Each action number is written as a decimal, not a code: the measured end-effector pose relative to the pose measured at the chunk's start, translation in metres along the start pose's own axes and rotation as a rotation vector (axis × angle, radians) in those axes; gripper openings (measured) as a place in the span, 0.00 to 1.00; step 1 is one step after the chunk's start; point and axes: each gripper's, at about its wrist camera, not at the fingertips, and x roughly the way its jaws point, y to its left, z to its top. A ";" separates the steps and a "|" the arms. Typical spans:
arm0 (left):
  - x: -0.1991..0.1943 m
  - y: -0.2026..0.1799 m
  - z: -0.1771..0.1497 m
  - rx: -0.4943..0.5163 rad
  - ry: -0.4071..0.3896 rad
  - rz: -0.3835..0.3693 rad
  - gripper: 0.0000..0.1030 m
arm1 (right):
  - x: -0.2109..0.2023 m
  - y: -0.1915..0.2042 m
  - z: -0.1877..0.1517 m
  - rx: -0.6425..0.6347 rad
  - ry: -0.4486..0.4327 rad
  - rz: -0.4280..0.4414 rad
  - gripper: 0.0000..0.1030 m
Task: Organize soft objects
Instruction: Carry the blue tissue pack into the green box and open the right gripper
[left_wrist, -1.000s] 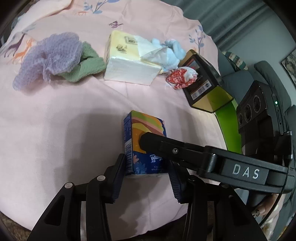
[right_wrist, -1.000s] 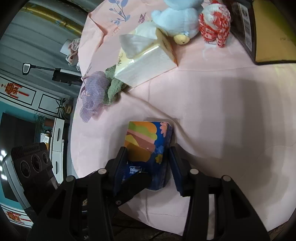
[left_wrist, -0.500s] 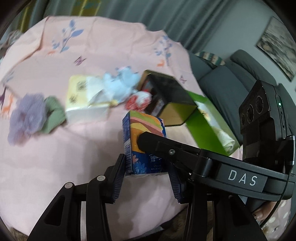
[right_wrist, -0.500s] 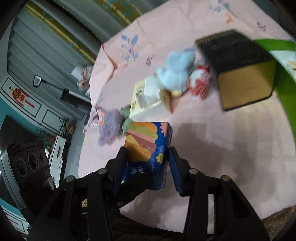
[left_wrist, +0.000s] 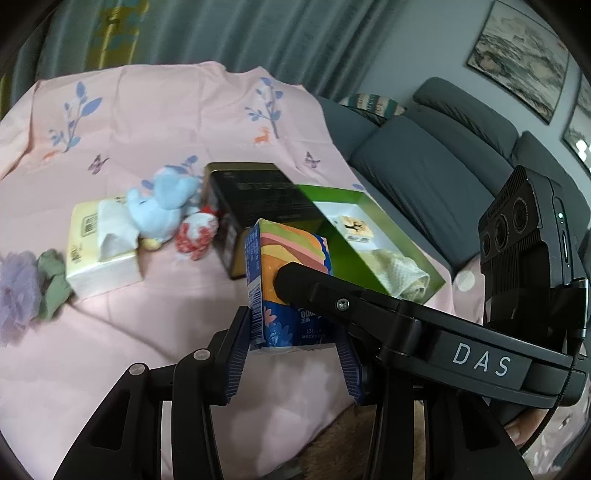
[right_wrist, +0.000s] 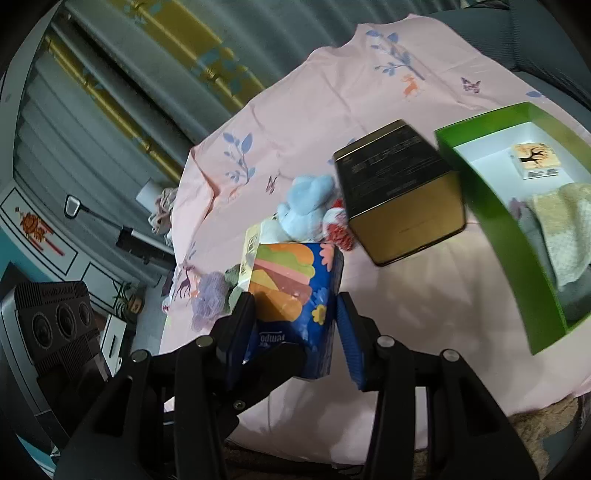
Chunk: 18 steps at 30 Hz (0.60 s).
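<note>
A blue tissue pack with a burger print (left_wrist: 284, 273) is held in the air between both grippers. My left gripper (left_wrist: 293, 343) is shut on its lower end, and my right gripper (right_wrist: 295, 332) is shut on the same pack (right_wrist: 295, 291). Beyond it lies a green tray (left_wrist: 369, 236) with a cream cloth (left_wrist: 402, 277) and a small box inside; the tray also shows in the right wrist view (right_wrist: 491, 221). On the pink cloth lie a blue plush (left_wrist: 162, 206), a red-white ball (left_wrist: 197, 236), a yellow tissue box (left_wrist: 99, 251) and purple and green cloths (left_wrist: 26, 291).
A black and gold tin box (left_wrist: 258, 199) stands between the soft things and the green tray. A grey sofa (left_wrist: 424, 170) lies behind the table at the right. The pink tablecloth (left_wrist: 147, 118) covers the table; its near edge drops off below the grippers.
Both grippers have lifted the burger-print pack off the tablecloth and carried it toward the right. The green tray has come into view.
</note>
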 end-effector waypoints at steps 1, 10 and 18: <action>0.002 -0.004 0.001 0.009 0.002 -0.003 0.44 | -0.002 -0.002 0.001 0.005 -0.006 -0.003 0.43; 0.015 -0.029 0.005 0.048 0.023 -0.015 0.44 | -0.020 -0.023 0.003 0.048 -0.041 -0.012 0.43; 0.024 -0.038 0.006 0.066 0.039 -0.018 0.44 | -0.027 -0.035 0.004 0.077 -0.054 -0.014 0.43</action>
